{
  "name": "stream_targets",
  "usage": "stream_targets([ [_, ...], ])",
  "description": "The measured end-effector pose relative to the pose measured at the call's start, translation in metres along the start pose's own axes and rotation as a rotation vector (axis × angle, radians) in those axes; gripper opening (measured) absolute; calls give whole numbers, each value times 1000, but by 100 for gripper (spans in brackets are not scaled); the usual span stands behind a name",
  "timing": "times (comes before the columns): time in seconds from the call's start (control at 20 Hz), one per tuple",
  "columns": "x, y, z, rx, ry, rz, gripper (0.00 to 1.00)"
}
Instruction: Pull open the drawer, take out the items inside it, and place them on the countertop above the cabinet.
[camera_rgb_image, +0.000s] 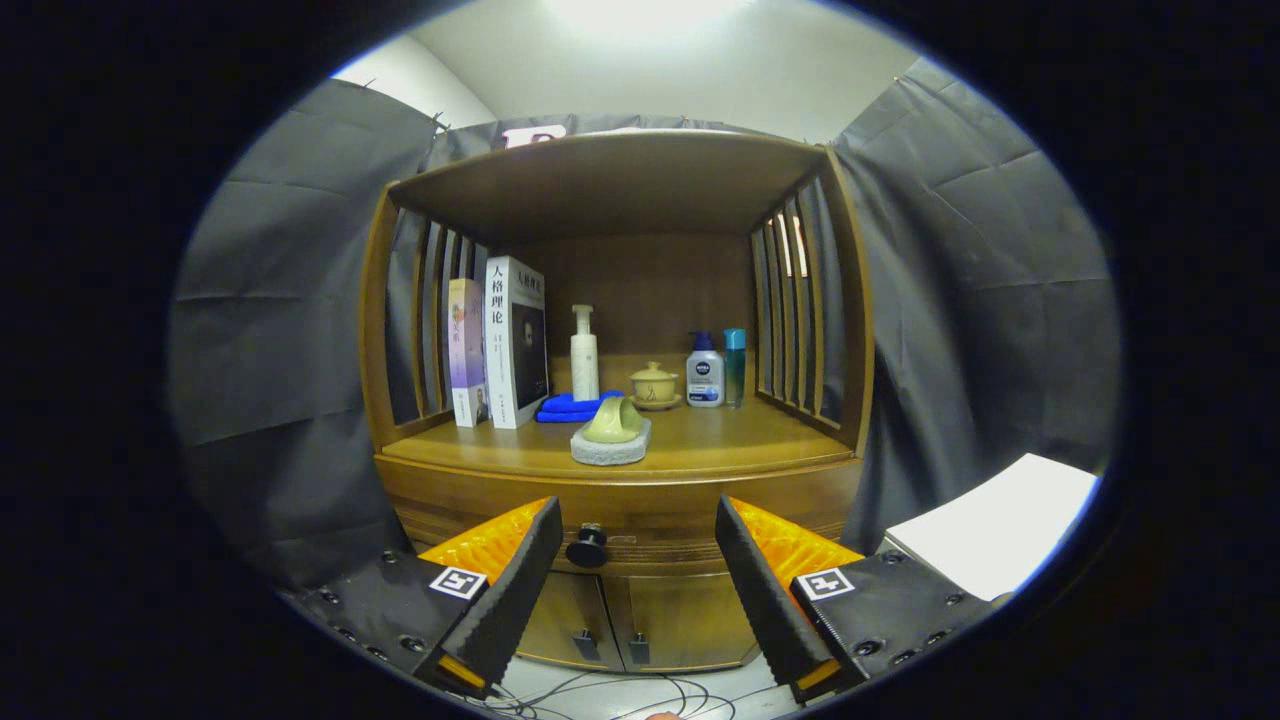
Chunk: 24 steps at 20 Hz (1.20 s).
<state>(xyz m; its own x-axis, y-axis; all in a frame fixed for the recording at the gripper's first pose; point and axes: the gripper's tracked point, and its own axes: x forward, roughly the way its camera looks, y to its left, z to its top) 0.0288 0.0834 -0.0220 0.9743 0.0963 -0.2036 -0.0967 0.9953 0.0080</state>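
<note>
**Gripper released before closed drawer**

Gripper fingers spread wide, holding nothing. Drawer shut, long axis running side to side under the countertop; its knob points toward the camera, between the fingers, nearer the left one. Cup lies tipped on a pad on the countertop.

A wooden cabinet carries everything on its countertop, a flat brown surface under a roofed nook with slatted sides. At the left stand two books, upright and touching. Beside them lies a folded blue cloth, with a white pump bottle standing just behind it. A small yellow-green lidded cup on a saucer sits near the middle. To its right stand a white bottle with a blue cap and a slim teal bottle, just beside each other. Nearer the front edge rests a grey stone pad with a pale green cup lying tipped on it.
</note>
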Motion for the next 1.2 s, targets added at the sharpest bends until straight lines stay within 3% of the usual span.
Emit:
stream_targets([
  [0.35,-41,-12,16,56,0,33,95],
  [0.65,-66,-12,18,18,-16,63,95],
  [1.2,-75,-20,22,15,-26,72,95],
])
